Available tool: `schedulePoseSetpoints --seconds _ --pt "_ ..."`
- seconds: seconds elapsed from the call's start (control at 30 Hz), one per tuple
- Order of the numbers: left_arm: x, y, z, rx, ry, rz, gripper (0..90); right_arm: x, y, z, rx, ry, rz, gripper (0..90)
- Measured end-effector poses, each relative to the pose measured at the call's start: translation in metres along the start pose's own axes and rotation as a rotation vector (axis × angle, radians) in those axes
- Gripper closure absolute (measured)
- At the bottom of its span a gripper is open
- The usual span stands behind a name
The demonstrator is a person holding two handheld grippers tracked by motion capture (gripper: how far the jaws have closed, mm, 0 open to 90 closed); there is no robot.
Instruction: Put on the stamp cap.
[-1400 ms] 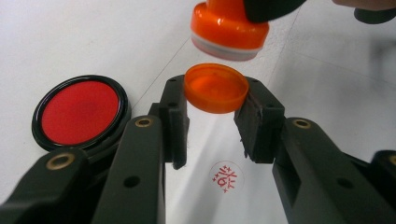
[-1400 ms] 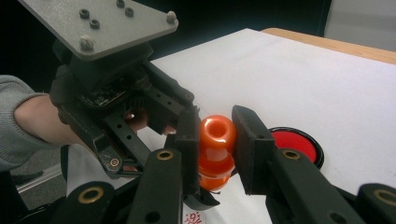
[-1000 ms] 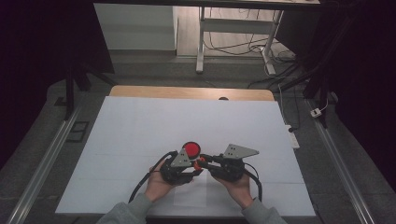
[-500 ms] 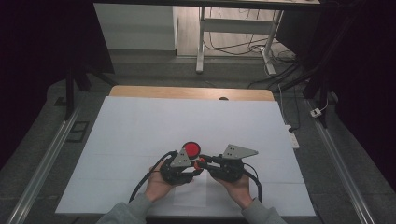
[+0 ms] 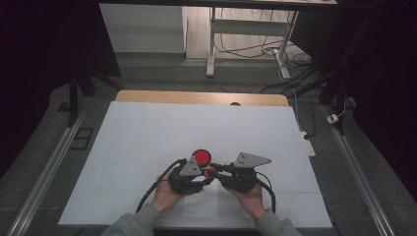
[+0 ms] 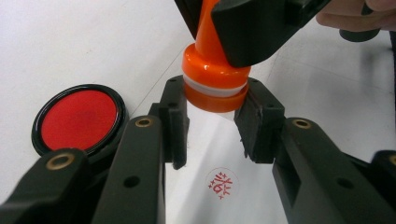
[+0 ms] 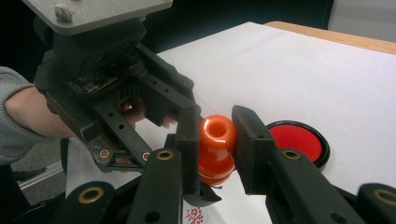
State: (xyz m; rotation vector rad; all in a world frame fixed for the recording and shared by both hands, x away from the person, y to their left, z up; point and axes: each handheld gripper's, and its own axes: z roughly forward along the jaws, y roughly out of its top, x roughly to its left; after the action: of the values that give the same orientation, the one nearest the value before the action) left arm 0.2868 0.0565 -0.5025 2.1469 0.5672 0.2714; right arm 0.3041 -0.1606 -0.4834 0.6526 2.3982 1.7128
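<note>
Three cameras on one table: one fixed overhead, one riding on each hand-held gripper.

The high view looks forward and down from above the person's side, far enough back to take in the whole white sheet [image 5: 147, 142], with both forearms entering from the bottom edge. The left gripper view sits very close to the sheet, looking along its own two black jaws and down at an orange stamp [image 6: 215, 79] and a red ink pad [image 6: 79, 116] to its left. The right gripper view, equally close, looks more level across the table past its own jaws toward the left gripper [image 7: 184, 135]. All three views share the stamp and the ink pad.
</note>
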Motion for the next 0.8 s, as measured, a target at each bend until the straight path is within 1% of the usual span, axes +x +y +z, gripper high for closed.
schedulePoseSetpoints --seconds 0.8 --pt "0.0004 0.0001 -0.0008 -0.012 -0.002 -0.016 64.8 0.0005 -0.0007 0.0006 0.002 0.001 -0.001 72.0"
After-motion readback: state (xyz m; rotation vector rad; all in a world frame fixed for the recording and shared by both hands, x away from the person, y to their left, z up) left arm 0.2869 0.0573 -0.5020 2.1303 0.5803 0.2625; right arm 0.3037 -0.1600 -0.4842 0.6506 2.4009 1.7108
